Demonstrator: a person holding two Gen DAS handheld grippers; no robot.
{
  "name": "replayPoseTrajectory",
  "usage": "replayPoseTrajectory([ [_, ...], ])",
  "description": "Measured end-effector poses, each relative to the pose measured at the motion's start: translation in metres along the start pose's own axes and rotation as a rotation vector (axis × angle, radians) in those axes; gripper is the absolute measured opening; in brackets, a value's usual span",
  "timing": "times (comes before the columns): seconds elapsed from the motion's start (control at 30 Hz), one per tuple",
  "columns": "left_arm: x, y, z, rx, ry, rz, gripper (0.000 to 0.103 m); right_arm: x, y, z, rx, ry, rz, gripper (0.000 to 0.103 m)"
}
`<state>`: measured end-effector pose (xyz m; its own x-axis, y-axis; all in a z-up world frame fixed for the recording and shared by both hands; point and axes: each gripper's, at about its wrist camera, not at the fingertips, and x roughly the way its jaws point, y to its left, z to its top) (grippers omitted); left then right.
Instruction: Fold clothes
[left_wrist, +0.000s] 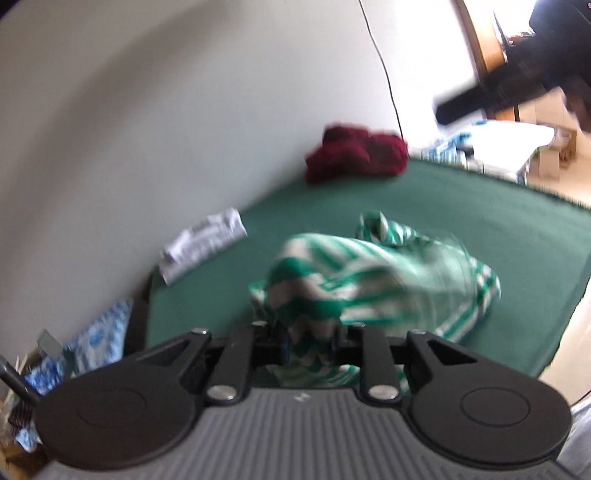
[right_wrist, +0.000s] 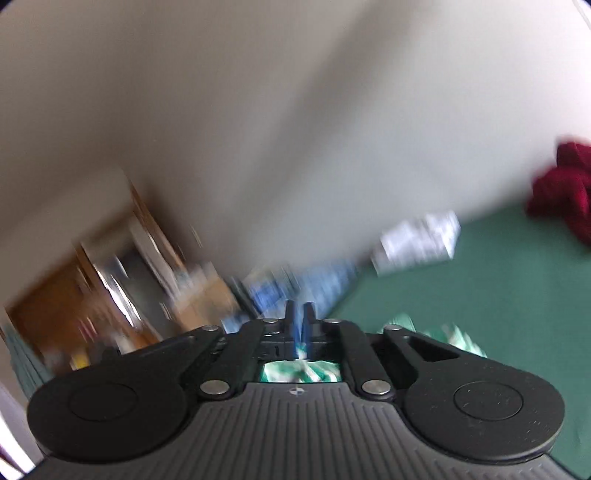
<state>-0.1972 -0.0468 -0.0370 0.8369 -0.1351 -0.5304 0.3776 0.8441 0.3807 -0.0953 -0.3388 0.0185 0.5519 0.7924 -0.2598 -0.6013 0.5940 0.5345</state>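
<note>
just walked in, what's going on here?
A person with a handheld gripper in each hand is working on a green-and-white striped garment on a green-covered surface. The left gripper is clamped on a bunch of it, lifted and crumpled, not yet folded. The right gripper has cloth between its nearly closed fingers; that view is blurred. A dark red garment and a folded white one lie by the wall.

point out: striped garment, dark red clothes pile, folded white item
striped garment (left_wrist: 373, 273): left wrist view, middle of the bunched cloth.
dark red clothes pile (left_wrist: 354, 153): left wrist view, centre of the heap.
folded white item (left_wrist: 203, 243): left wrist view, top face.
</note>
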Motion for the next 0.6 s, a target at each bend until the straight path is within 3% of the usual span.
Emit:
replayPoseTrajectory([
  [0.07, 0.008, -0.003, -0.007, -0.018, 0.028, 0.006, 0.026, 0.020, 0.000, -0.031, -0.064, 0.103, -0.075, 0.053],
  [0.1, 0.012, -0.004, -0.010, -0.027, 0.043, 0.009, 0.026, 0.026, -0.003, -0.046, -0.077, 0.140, -0.108, 0.058],
  [0.17, 0.015, -0.005, -0.017, -0.043, 0.062, 0.021, 0.026, 0.038, -0.014, -0.070, -0.014, 0.194, -0.140, 0.058],
  [0.27, 0.015, 0.002, -0.024, -0.066, 0.080, 0.035, 0.027, 0.043, -0.025, -0.098, 0.125, 0.226, -0.118, 0.059],
  [0.43, 0.021, 0.014, -0.032, -0.074, 0.106, 0.053, 0.032, 0.072, -0.006, -0.129, 0.061, 0.290, -0.077, 0.058],
  [0.47, 0.022, 0.015, -0.033, -0.068, 0.107, 0.058, 0.033, 0.079, -0.006, -0.133, 0.067, 0.283, -0.075, 0.054],
  [0.53, 0.025, 0.017, -0.035, -0.056, 0.111, 0.071, 0.036, 0.079, -0.004, -0.127, 0.072, 0.243, -0.046, 0.027],
  [0.57, 0.025, 0.018, -0.037, -0.054, 0.114, 0.077, 0.037, 0.077, -0.003, -0.123, 0.075, 0.221, -0.027, 0.006],
  [0.6, 0.024, 0.018, -0.037, -0.050, 0.113, 0.083, 0.039, 0.075, -0.002, -0.118, 0.078, 0.199, -0.008, 0.004],
])
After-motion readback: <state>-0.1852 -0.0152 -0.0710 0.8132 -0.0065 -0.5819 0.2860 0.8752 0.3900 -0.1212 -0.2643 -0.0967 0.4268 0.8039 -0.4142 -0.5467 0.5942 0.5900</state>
